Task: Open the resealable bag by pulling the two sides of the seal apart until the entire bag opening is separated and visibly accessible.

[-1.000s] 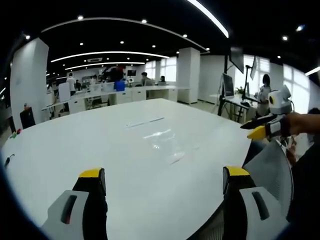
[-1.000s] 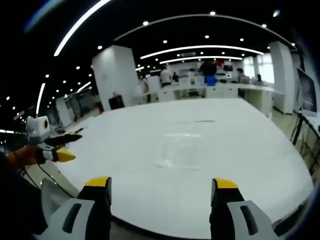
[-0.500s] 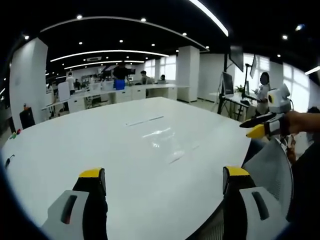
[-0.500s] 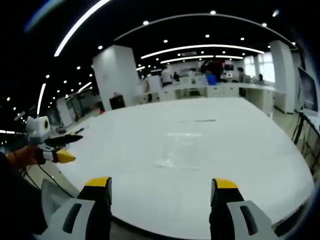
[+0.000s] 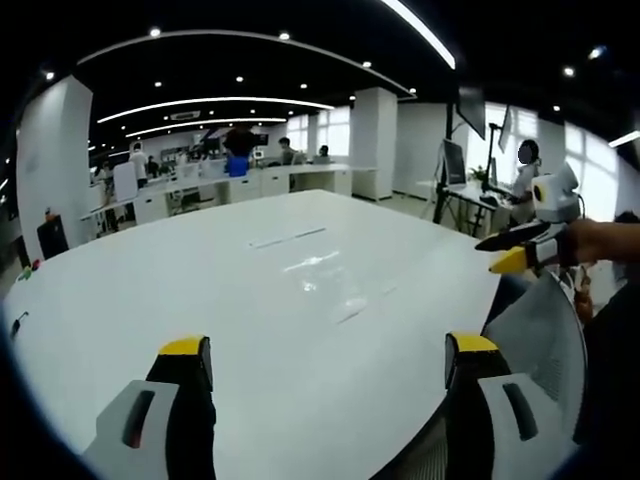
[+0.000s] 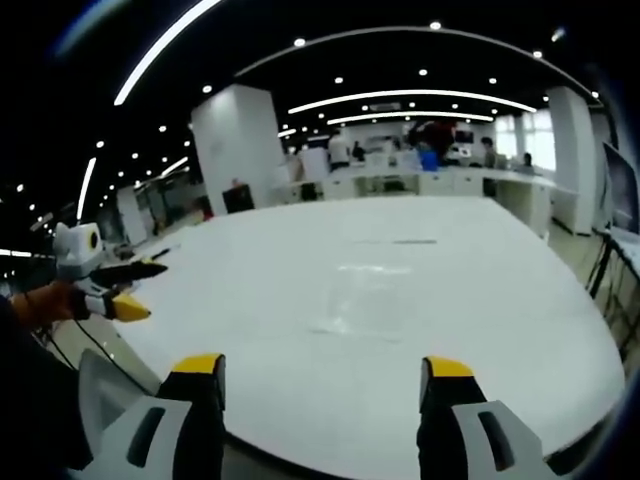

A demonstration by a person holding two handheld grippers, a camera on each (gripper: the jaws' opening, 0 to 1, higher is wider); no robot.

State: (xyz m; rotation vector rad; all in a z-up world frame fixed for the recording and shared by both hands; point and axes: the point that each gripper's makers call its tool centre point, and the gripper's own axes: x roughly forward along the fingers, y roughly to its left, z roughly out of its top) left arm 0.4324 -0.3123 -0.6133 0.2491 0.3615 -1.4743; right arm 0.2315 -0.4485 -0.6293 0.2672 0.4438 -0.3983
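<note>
A clear resealable bag (image 5: 335, 285) lies flat on the white table (image 5: 150, 290), hard to make out against it; in the right gripper view the bag (image 6: 365, 298) sits ahead of the jaws. My left gripper (image 5: 328, 360) is open over the table's near edge, nothing between its fingers. My right gripper (image 6: 322, 378) is open too, short of the bag. The right gripper (image 5: 515, 250) shows at the right of the left gripper view, held in a hand. The left gripper (image 6: 122, 290) shows at the left of the right gripper view.
A mesh chair back (image 5: 545, 335) stands by the table's near edge. Desks, monitors and several people fill the office behind. A thin dark strip (image 5: 290, 238) lies farther back on the table. Small objects (image 5: 25, 270) sit at the table's far left edge.
Both views have shifted only slightly. The bag has not moved and both grippers stay open.
</note>
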